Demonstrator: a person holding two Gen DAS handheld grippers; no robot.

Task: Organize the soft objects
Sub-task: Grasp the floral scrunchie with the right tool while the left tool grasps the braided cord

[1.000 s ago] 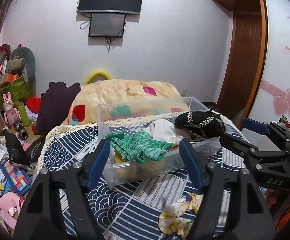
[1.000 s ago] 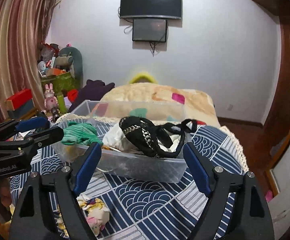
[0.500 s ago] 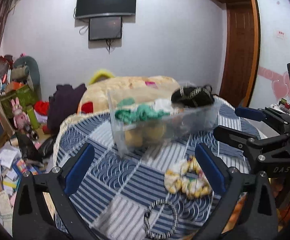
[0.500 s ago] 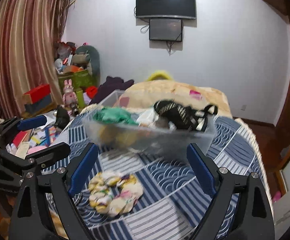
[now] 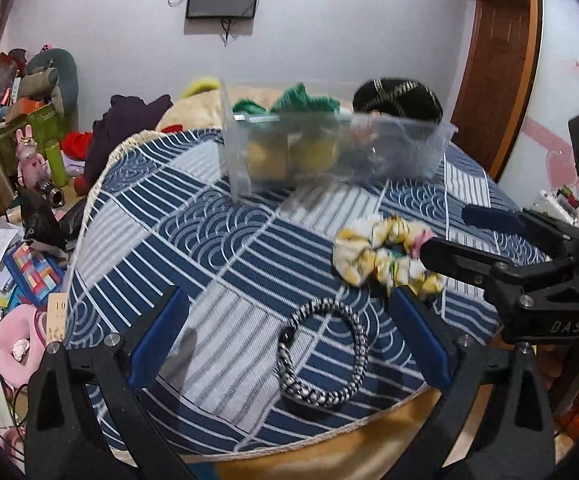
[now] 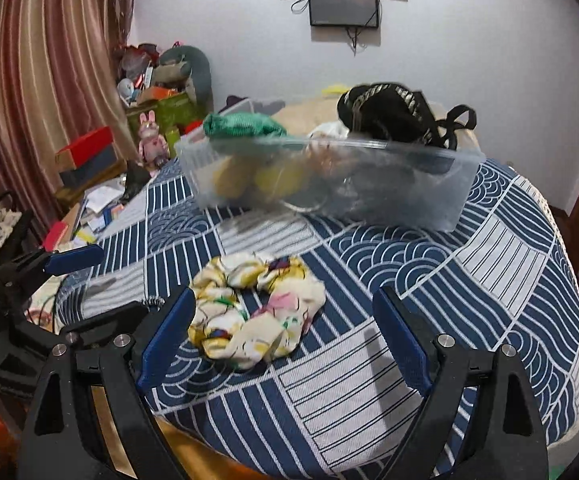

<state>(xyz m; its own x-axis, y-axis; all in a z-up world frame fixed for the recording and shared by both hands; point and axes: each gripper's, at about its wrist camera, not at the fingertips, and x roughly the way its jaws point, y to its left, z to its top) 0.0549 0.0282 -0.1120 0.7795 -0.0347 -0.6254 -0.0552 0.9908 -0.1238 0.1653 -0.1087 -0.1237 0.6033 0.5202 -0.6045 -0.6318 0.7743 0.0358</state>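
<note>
Here, both hand-held grippers hang released over the surface (image 5: 225, 264).
The left hand-held gripper (image 5: 289, 344) brackets a black-and-white hair tie (image 5: 323, 354); the right hand-held gripper (image 6: 285, 332) stands near a floral scrunchie (image 6: 253, 316), apparently not touching. Behind, a clear bin (image 6: 329, 180) holds green (image 6: 241, 126) and black (image 6: 389, 114) fabric.
</note>
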